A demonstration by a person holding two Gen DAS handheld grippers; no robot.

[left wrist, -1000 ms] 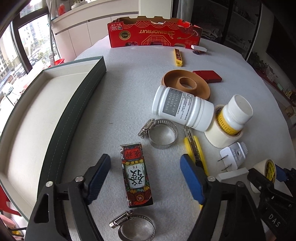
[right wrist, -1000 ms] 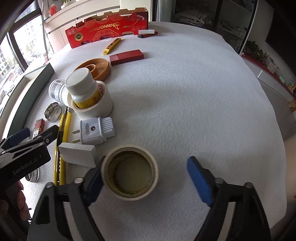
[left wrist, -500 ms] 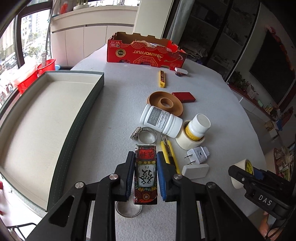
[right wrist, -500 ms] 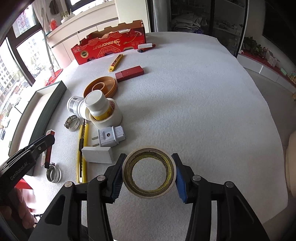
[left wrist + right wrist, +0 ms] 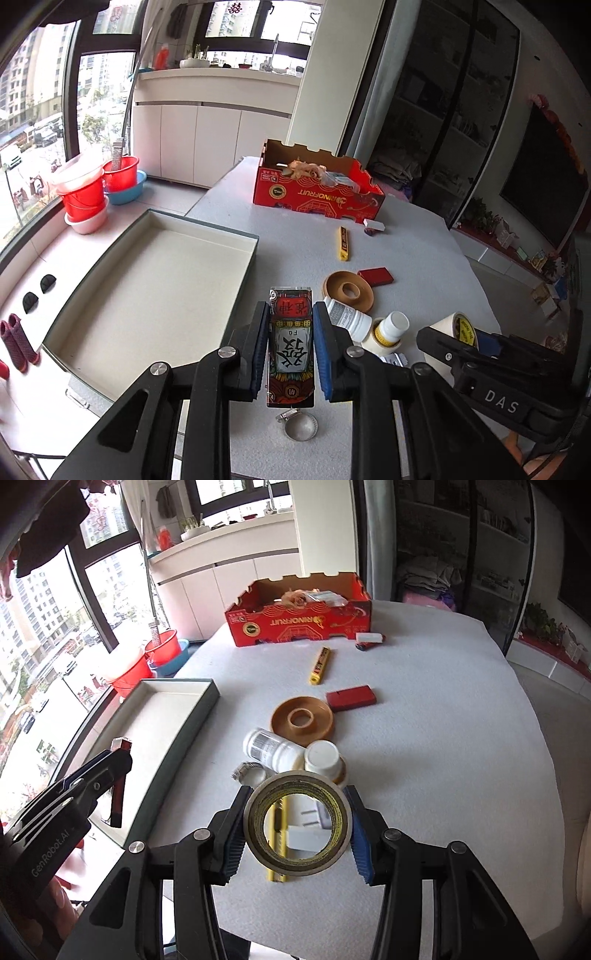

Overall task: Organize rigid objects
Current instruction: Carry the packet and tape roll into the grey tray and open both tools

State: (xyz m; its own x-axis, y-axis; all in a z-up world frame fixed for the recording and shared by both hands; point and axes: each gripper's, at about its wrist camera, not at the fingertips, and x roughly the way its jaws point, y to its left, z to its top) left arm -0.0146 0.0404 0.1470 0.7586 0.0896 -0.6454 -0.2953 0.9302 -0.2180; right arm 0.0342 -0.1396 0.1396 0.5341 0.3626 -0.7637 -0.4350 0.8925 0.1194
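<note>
My left gripper is shut on a small red and black printed box and holds it well above the table, beside the green tray. My right gripper is shut on a roll of beige tape, lifted above the table. In the right wrist view the left gripper hangs over the tray with the box in it. In the left wrist view the right gripper and its tape roll show at the right.
On the white table lie a brown ring dish, a red flat case, a yellow cutter, white bottles, a hose clamp, yellow-handled pliers, a white plug and block. A red carton stands at the back.
Both grippers closed on their objects, then rose from the table. The left one lifted the printed box toward the tray; the right one lifted the tape roll.
</note>
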